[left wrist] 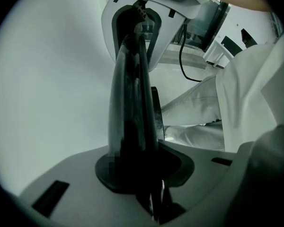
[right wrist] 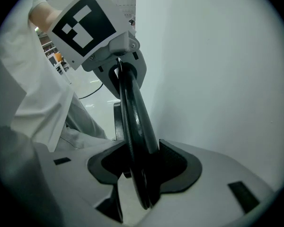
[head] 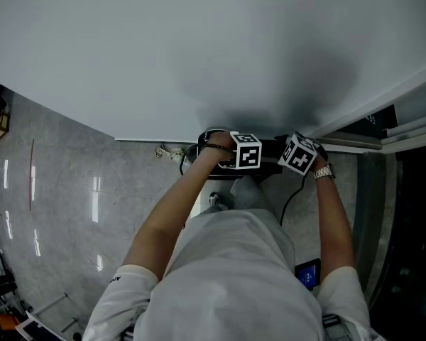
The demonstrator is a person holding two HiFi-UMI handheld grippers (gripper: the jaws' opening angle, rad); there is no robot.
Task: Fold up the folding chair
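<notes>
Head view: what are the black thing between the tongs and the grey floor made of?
The folding chair is probably plastic or painted metal, I can't tell which: it is black and smooth, with a soft sheen along its thin edge. The floor looks like polished stone or stone-look tile: it has grey mottling and crisp reflections of lights.

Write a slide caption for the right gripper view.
Flat black folding chair edge-on inside the right gripper, left gripper at its far end, white wall alongside.

Count: one folding chair (right wrist: 132,112). Two grippers: left gripper (left wrist: 146,176), right gripper (right wrist: 143,174). Two marker cubes (head: 246,150) (head: 299,154). One person (head: 234,275), one wristwatch (head: 322,171).
</notes>
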